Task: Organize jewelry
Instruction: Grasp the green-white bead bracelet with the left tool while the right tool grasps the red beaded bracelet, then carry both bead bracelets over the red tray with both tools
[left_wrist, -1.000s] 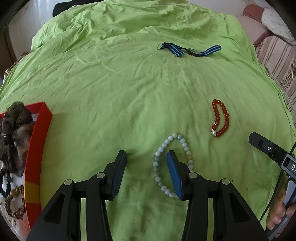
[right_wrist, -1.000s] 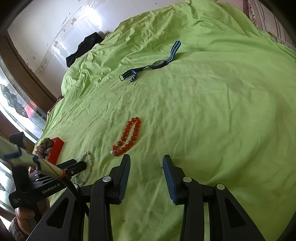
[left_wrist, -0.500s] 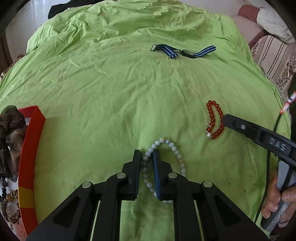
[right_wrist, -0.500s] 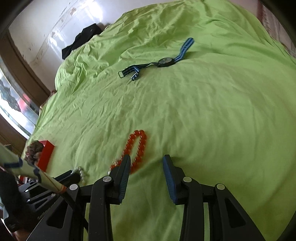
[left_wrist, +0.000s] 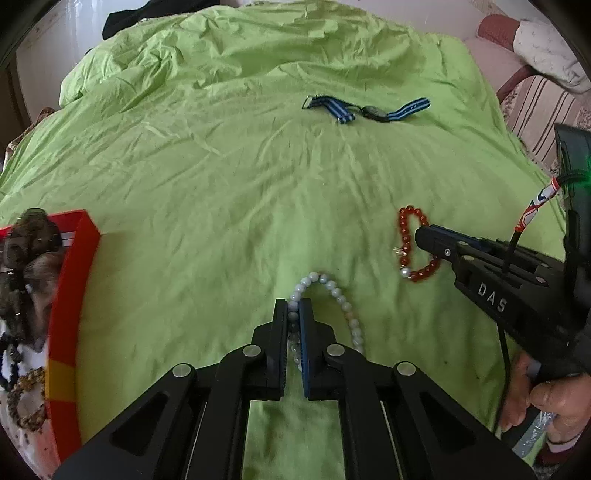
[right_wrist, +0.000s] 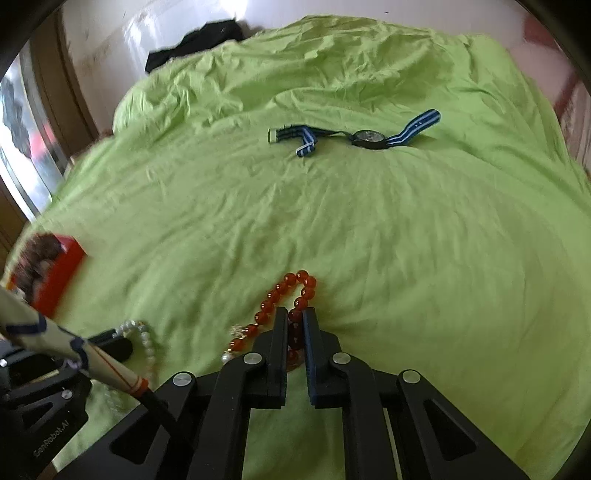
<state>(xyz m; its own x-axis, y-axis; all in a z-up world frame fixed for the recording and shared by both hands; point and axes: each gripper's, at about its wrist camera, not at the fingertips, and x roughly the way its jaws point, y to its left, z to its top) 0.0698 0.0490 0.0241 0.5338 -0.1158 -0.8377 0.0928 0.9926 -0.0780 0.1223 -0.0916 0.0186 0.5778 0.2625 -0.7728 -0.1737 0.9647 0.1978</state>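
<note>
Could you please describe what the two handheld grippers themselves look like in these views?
Both the left gripper and right gripper are matte black linkage frames with silver rivets and blue-lined fingers. The right one carries white "DAS" lettering and a black cable wrapped in red-and-white tape.

Red tray (left_wrist: 70, 295) at the left edge of the left wrist view is cut off, its dark tangled contents unreadable, and it's motion-blurred in the right wrist view. Pale bead bracelet (left_wrist: 332, 291) has its near part hidden behind the left gripper (left_wrist: 293, 314) fingers; orange bead bracelet (right_wrist: 291, 295) likewise behind the right gripper (right_wrist: 295, 321). Watch (right_wrist: 367, 137) dial too small to read.
</note>
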